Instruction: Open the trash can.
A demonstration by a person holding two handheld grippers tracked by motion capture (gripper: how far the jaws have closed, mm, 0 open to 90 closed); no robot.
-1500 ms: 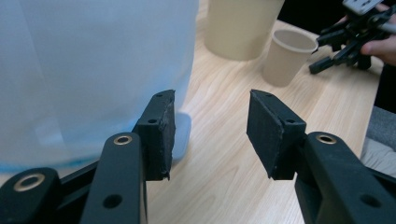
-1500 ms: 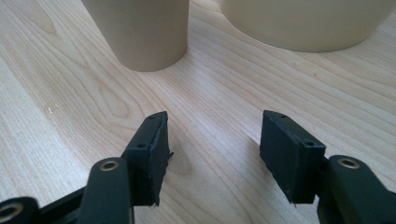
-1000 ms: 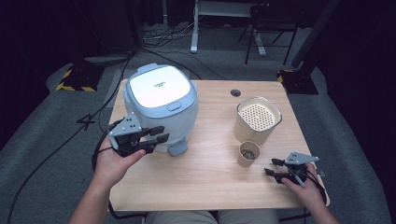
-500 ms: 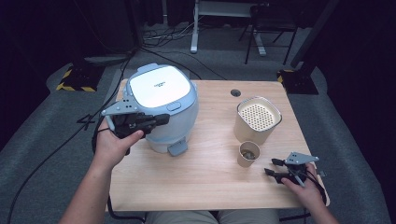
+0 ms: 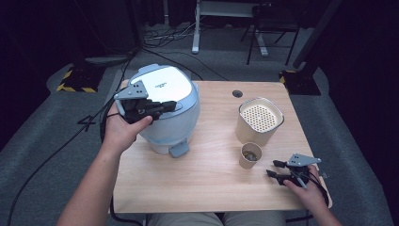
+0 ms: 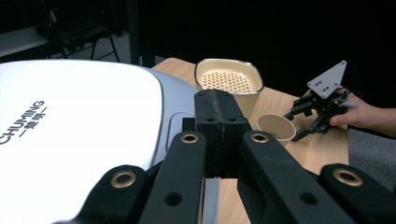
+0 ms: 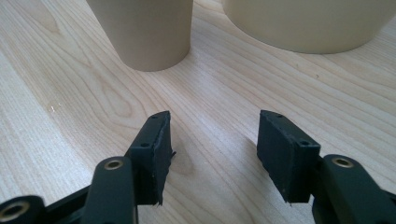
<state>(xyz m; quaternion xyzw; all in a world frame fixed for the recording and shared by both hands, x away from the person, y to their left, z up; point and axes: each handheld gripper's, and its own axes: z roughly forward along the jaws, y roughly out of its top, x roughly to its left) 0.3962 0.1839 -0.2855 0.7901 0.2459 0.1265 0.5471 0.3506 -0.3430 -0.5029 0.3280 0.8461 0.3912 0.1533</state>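
The left hand-held gripper hangs over the lid of the rice cooker at the upper left of the high view, its two black pads pressed flat together with nothing between them; its jaws have just been closing. In the left gripper view the shut tip sits just above the grey edge of the white lid, beside the seam. My guess is the person means to press or nudge the lid or its catch with that closed tip. To do it well, the tip should come straight down on the lid's front edge, above the latch tab low on the cooker's front, and push squarely so the cooker does not skid on the tabletop.

The right hand-held gripper rests at the lower right of the tabletop, jaws standing apart around bare wood in its own view, holding nothing.

The cooker is shut, so its contents cannot be seen. The beige tub right of centre carries a perforated insert. The small paper cup just in front of it holds something dark at the bottom; I cannot tell what.
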